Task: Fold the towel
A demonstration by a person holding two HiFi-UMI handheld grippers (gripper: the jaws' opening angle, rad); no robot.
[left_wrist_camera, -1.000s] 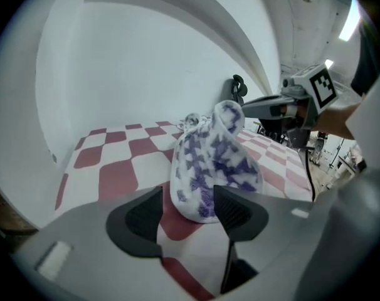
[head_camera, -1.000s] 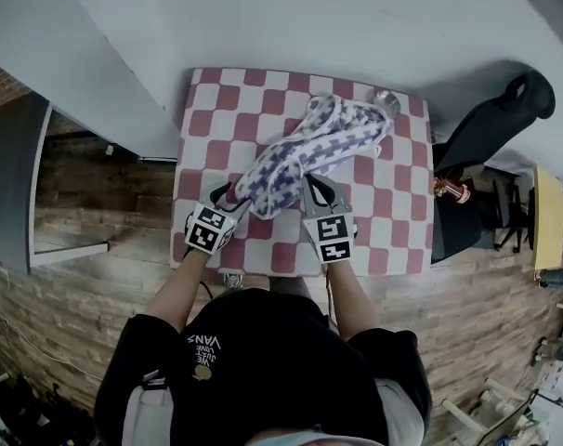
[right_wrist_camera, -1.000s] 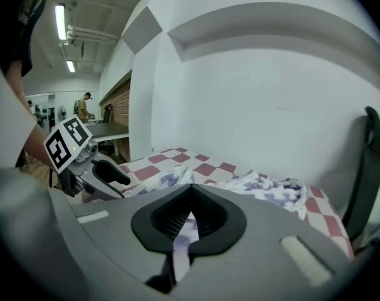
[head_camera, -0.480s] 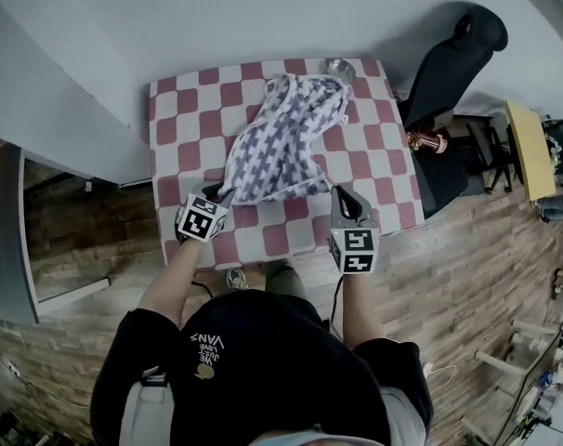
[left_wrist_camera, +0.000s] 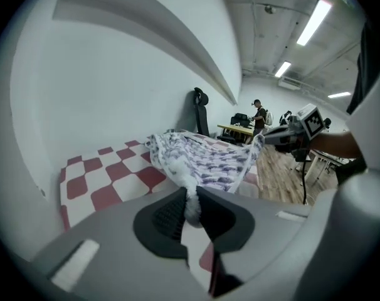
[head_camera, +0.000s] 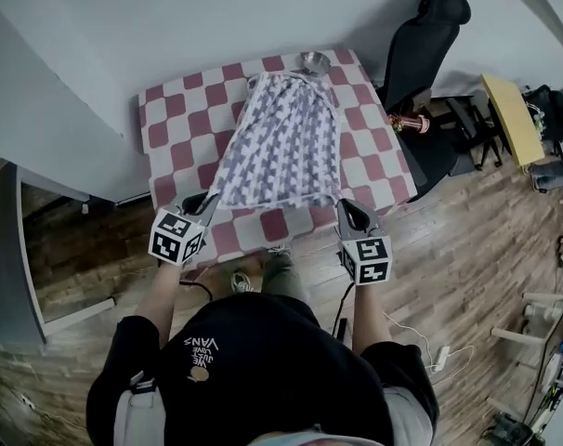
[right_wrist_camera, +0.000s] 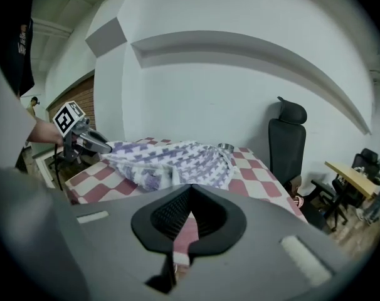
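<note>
A white towel with a purple pattern [head_camera: 281, 142] lies spread lengthwise on the red-and-white checked table [head_camera: 170, 119], its near edge stretched between my two grippers. My left gripper [head_camera: 210, 204] is at the near left corner. Its jaws have just been closing, and in the left gripper view the pads press on a white bunch of towel [left_wrist_camera: 192, 200]. My right gripper [head_camera: 343, 207] is shut on the near right corner. Seen from the right gripper view, the towel [right_wrist_camera: 171, 155] runs away from the closed jaw tips [right_wrist_camera: 189, 190].
A small metal bowl [head_camera: 311, 61] stands at the table's far edge, just beyond the towel. A black office chair [head_camera: 421, 45] stands right of the table, with a copper-coloured object [head_camera: 409, 122] beside it and a yellow desk [head_camera: 509, 110] farther right. A white wall runs behind.
The towel has gone from a bunched heap to a flat, stretched sheet. Both grippers have drawn apart and back toward the person, and the left jaws have closed on the corner.
</note>
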